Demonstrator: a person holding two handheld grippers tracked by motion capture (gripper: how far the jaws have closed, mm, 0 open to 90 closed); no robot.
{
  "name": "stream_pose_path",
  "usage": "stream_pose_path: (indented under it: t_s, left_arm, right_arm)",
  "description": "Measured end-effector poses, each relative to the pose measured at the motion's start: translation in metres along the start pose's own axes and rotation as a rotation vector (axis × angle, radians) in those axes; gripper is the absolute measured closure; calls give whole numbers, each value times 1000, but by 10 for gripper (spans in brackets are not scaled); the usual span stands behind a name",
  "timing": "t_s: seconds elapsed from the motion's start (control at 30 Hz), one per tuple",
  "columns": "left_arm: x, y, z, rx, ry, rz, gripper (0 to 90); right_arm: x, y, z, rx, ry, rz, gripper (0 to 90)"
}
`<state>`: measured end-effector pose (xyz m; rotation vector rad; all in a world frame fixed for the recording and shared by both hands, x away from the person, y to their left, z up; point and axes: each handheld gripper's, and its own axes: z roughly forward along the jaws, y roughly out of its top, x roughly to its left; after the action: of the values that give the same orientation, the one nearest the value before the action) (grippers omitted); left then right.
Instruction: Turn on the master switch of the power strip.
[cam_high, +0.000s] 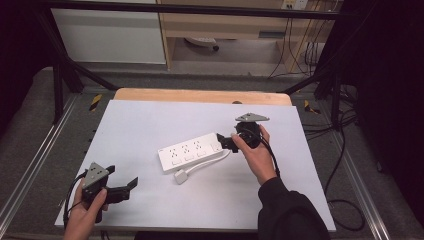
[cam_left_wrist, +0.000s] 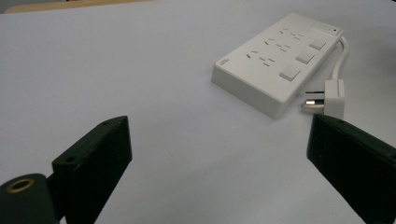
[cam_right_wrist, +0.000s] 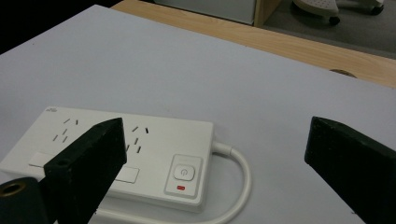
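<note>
White power strip (cam_high: 190, 151) lies beside its plug (cam_high: 180, 176), both grippers' fingers spread, nothing between

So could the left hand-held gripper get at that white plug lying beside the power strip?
Probably yes. The left hand-held gripper is open, with bare table between it and the plug. The plug lies flat on the near side of the power strip, and nothing covers it.

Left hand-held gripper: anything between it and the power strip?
Nothing: in the left gripper view, bare white table runs from the left hand-held gripper to the power strip.
</note>
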<state>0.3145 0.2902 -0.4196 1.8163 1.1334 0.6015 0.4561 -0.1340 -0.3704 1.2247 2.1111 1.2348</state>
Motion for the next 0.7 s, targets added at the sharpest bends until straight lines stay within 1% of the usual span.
stream_pose_path:
  t_s: [0.2, 0.33, 0.43, 0.7]
  left_arm:
    - [0, 0, 0, -1, 0, -5, 66]
    - [0, 0, 0, 0, 0, -4, 66]
    - [0, 0, 0, 0, 0, -5, 66]
    - [0, 0, 0, 2, 0, -5, 66]
  right_arm:
    - [-6, -2, -10, -8, 6, 8, 55]
    - [-10, -3, -16, -14, 3, 7, 59]
    - [-14, -4, -21, -18, 0, 16, 62]
    - [-26, -8, -36, -52, -10, 32, 62]
